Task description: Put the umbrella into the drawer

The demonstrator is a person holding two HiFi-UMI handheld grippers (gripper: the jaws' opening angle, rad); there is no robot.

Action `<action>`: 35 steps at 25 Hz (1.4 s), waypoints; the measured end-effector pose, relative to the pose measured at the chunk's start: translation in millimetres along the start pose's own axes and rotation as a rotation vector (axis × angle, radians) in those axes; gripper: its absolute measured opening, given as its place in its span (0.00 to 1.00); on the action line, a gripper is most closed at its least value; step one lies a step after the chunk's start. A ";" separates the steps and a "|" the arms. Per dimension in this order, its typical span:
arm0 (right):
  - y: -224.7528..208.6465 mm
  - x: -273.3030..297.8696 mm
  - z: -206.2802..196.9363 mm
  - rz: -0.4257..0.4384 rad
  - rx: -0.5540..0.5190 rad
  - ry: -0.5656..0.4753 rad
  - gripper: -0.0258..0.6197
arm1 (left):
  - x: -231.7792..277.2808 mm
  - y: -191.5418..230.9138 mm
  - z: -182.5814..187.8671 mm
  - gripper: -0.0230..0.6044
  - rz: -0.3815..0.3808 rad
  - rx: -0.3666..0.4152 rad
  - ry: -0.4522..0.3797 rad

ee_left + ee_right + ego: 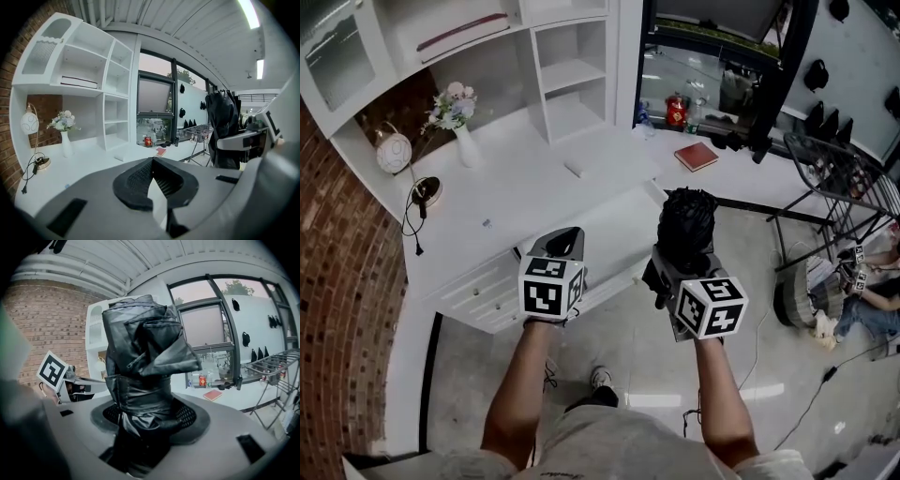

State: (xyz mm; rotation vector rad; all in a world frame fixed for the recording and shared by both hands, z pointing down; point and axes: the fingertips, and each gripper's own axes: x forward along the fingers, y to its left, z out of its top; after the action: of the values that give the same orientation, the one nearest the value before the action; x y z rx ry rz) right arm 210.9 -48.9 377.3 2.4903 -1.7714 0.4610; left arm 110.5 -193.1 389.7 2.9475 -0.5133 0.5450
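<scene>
In the head view my right gripper (682,251) is shut on a folded black umbrella (686,217), which stands up out of the jaws in front of the white desk (534,192). The right gripper view shows the umbrella's bundled fabric (143,357) clamped between the pads (190,416). My left gripper (565,240) is level with it on the left; its pads (136,176) meet at the tips with nothing between them. White drawer fronts (483,289) under the desk's near edge look closed. The left gripper view has the umbrella (224,126) at its right.
On the desk stand a vase of flowers (456,114), a round lamp (394,152) with its cord and a red book (696,156). White shelves (567,75) rise behind. A metal drying rack (839,173) and a seated person (872,291) are at the right.
</scene>
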 end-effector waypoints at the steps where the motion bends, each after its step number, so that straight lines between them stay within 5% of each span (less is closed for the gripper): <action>1: 1.3 5.9 1.1 0.002 -0.003 0.001 0.43 | 2.7 5.0 0.1 0.03 0.001 -0.001 0.002; 35: 21.7 127.9 31.5 0.077 -0.045 0.025 0.43 | 56.1 100.6 19.1 0.03 0.050 -0.039 -0.004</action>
State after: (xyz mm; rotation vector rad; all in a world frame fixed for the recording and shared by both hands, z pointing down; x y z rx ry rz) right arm 235.6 -180.1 378.8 2.3829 -1.8524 0.4493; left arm 131.5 -307.8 396.1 2.9063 -0.5919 0.5288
